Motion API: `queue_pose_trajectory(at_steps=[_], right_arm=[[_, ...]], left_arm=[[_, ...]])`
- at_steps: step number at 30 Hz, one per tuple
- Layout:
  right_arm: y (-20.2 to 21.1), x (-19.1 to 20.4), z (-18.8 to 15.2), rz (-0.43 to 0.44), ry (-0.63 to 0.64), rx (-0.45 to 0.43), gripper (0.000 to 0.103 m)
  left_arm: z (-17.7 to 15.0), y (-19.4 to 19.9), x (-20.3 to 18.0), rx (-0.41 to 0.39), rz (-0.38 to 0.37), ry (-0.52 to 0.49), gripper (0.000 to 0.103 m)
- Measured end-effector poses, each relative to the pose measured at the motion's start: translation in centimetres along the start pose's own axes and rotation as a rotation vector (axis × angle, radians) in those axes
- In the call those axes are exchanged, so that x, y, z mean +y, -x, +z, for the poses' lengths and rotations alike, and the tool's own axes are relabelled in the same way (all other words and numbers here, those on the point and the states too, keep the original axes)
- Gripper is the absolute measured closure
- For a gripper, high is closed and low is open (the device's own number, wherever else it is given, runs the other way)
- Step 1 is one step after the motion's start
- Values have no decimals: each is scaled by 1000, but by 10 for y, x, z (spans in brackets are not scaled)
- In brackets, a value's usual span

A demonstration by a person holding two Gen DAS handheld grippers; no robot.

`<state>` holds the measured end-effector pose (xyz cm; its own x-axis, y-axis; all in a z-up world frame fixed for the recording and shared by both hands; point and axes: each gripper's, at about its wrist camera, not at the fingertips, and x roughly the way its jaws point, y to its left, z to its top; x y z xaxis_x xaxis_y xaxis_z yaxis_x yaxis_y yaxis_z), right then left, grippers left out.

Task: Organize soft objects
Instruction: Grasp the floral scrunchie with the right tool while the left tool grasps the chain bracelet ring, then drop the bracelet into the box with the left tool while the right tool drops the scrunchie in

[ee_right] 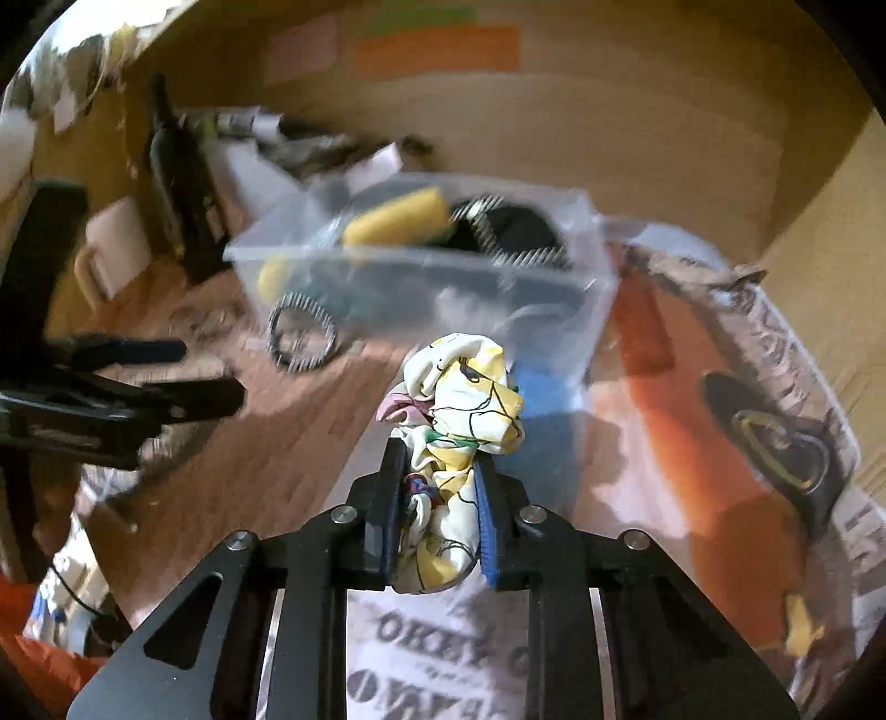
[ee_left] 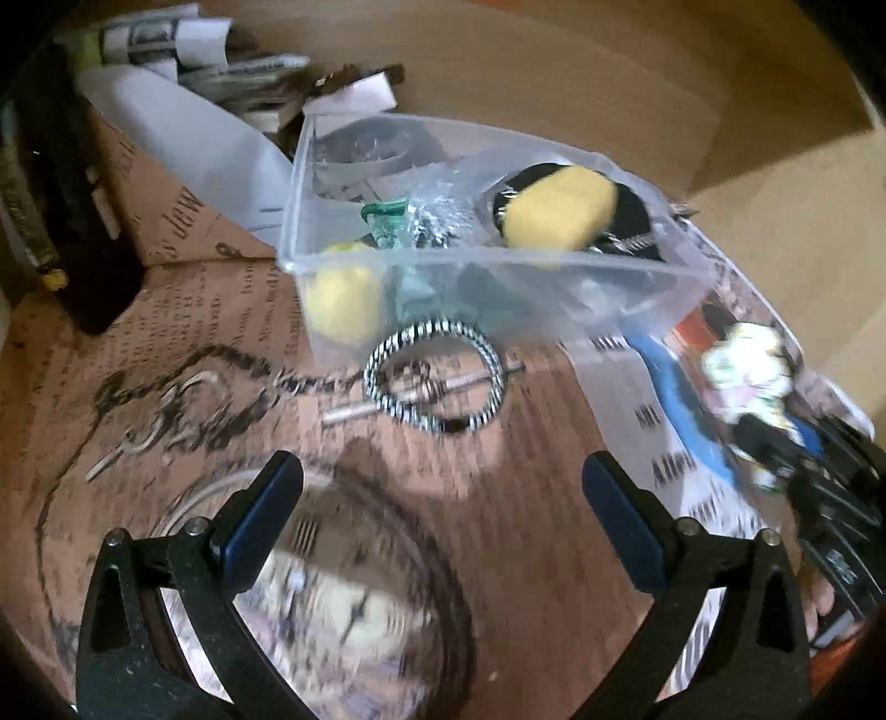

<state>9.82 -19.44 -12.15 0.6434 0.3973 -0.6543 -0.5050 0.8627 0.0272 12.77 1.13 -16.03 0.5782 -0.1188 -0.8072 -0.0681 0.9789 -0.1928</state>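
Note:
My right gripper [ee_right: 437, 459] is shut on a crumpled white and yellow patterned cloth [ee_right: 465, 410] and holds it above the paper-covered table, just short of a clear plastic bin [ee_right: 421, 266]. The cloth also shows in the left wrist view [ee_left: 747, 365], at the right. The bin [ee_left: 476, 266] holds a yellow sponge [ee_left: 559, 207], a second yellow piece [ee_left: 343, 299] and dark items. A black and white striped hair tie [ee_left: 437, 376] lies in front of the bin. My left gripper [ee_left: 443, 482] is open and empty, above the table near the hair tie.
Newspaper [ee_left: 232, 310] covers the table. A thin chain [ee_left: 183, 387] and a metal hook [ee_left: 133, 443] lie left of the hair tie. A glass dish [ee_left: 310, 587] sits under my left gripper. A dark box [ee_left: 72, 221] and rolled papers [ee_left: 183, 44] stand at the back left. Cardboard walls [ee_right: 637, 138] surround the area.

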Motion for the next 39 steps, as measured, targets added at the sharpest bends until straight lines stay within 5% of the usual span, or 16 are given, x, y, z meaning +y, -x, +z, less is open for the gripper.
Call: queue_pose_trajectory(at_steps=[5,11,13,23,27,33,39], right_arm=[[8,-14,11,6,-39,-55,83],[3,-24,19,10,-51,-68,83],[1,-26,20,16,-56,-68,83],[1,-25,24,39,-52,-82,83],[3,-24,27,33,-49,-92,83],[8,-24,37,37,-46,-130,83],[14,-24,56,34,-37,-186,83]], left_arm=[[18,-33,1,61,46,40,1],[20,-41,-14,21,122,-11,3],[17,-44,-20,9,164,-48,17],[-2,-23,-24,-12,103,-127,94],[-10,-10,-24,-9,55,-123,95],[-6,36,-24,-110,17,-128,95],[32,61,-11,-219,5,-125,95]])
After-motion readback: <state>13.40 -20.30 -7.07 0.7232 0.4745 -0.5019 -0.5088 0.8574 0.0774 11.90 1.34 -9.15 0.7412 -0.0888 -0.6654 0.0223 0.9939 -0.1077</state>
